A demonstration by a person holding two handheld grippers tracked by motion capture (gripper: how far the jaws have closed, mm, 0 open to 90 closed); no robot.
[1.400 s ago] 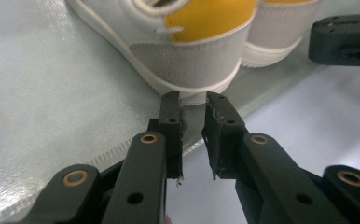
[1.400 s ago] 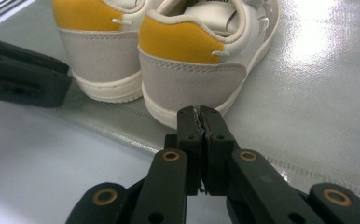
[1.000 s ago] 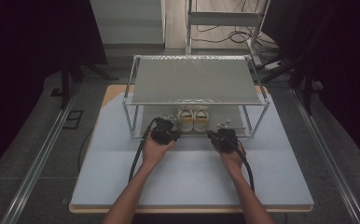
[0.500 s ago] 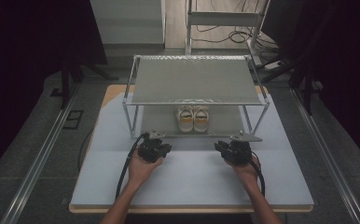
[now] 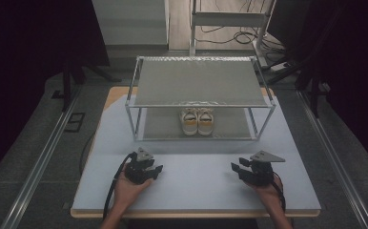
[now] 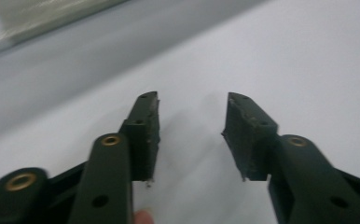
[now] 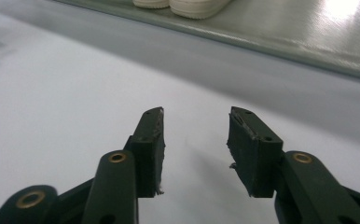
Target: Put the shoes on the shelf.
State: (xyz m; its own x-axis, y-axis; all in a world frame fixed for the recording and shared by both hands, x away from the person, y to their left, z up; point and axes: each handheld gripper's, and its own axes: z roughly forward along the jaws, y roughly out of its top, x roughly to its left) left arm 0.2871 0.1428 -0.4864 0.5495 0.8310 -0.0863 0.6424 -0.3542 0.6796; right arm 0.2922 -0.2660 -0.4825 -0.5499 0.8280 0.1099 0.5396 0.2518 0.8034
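A pair of white and yellow shoes (image 5: 197, 121) stands side by side on the lower shelf of a metal wire rack (image 5: 201, 87); their pale soles (image 7: 183, 5) show at the top of the right gripper view. My left gripper (image 5: 157, 170) rests low over the white table (image 5: 196, 167) at front left, open with nothing between its jaws (image 6: 192, 128). My right gripper (image 5: 235, 170) sits at front right, also open and empty (image 7: 195, 140). Both are well in front of the rack.
The rack's top shelf (image 5: 199, 81) is bare. Cables trail from both grippers toward the table's front edge. Metal rails (image 5: 39, 162) run along the floor on each side. The rack's lower shelf edge (image 7: 271, 46) crosses the right gripper view.
Both grippers have drawn back from the shoes under the rack toward the front of the table and moved apart, left and right. The shoes stay on the lower shelf.
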